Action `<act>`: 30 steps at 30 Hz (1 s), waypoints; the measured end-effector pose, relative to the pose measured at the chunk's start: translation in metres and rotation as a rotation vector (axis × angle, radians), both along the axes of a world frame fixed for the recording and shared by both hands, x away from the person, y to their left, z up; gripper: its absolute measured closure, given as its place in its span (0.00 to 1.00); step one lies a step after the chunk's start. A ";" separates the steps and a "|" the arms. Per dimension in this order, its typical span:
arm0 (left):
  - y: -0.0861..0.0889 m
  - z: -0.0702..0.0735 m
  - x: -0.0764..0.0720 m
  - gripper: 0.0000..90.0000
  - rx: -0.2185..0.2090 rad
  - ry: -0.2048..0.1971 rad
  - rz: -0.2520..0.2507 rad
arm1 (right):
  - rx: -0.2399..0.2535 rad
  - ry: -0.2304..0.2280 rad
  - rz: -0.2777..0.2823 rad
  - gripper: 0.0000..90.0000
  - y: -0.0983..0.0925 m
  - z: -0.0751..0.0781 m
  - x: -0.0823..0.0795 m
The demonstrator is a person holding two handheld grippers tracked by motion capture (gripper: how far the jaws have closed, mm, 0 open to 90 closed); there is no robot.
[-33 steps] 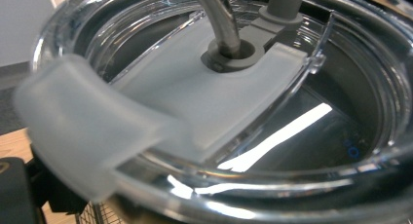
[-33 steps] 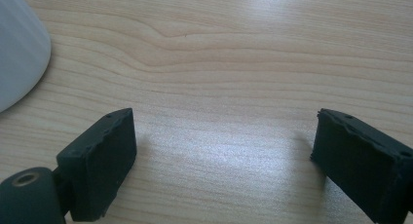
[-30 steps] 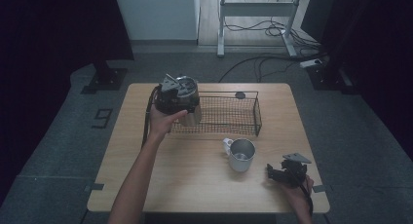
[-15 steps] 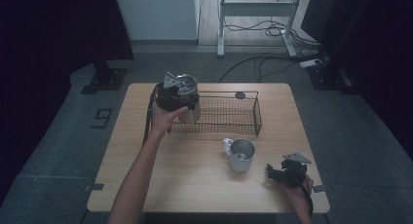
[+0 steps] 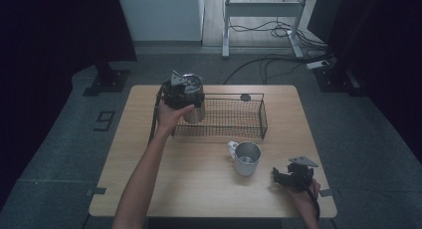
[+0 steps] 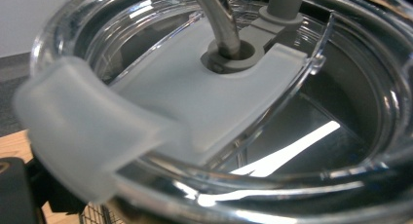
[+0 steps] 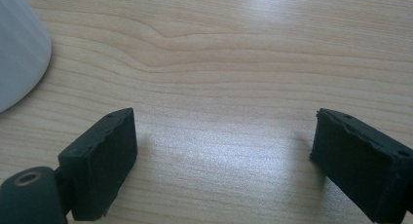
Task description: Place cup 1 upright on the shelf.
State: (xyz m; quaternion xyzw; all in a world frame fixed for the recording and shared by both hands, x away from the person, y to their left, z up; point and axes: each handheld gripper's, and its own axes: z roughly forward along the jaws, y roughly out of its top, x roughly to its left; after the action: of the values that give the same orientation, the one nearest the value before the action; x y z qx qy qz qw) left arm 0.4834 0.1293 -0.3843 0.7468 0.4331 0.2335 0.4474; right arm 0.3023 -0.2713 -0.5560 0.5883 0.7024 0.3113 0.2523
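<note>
Now tumbler (image 5: 195, 103) against left gripper (image 5: 175, 95).

left gripper (image 5: 185, 92) apparently gripping steel tumbler (image 5: 195, 109), wire basket (image 5: 261, 114)

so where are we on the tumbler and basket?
Nothing looks finished: the wire basket holds no cup. In hand: the left gripper holds the lidded steel tumbler over the basket's left end. Left: probably setting it down inside, maybe the mug next; the right gripper rests open on the table.
</note>
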 end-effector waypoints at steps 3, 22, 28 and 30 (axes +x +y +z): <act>-0.002 -0.003 0.004 0.05 -0.002 0.007 0.001 | 0.000 0.000 0.000 0.10 0.000 0.000 0.000; -0.006 -0.021 0.026 0.05 0.005 0.043 0.034 | 0.001 -0.001 0.001 0.10 0.000 0.000 0.000; -0.010 -0.029 0.029 0.05 0.018 0.055 0.032 | 0.000 -0.001 0.001 0.11 0.000 0.000 0.000; -0.012 -0.032 0.030 0.05 0.016 0.060 0.033 | 0.000 -0.001 0.001 0.11 0.000 0.000 0.000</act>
State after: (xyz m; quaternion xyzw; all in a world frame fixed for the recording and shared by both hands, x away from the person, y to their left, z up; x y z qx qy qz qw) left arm 0.5137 0.1176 -0.4159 0.7499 0.4566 0.2221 0.4242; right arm 0.3021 -0.2712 -0.5560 0.5878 0.7024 0.3119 0.2525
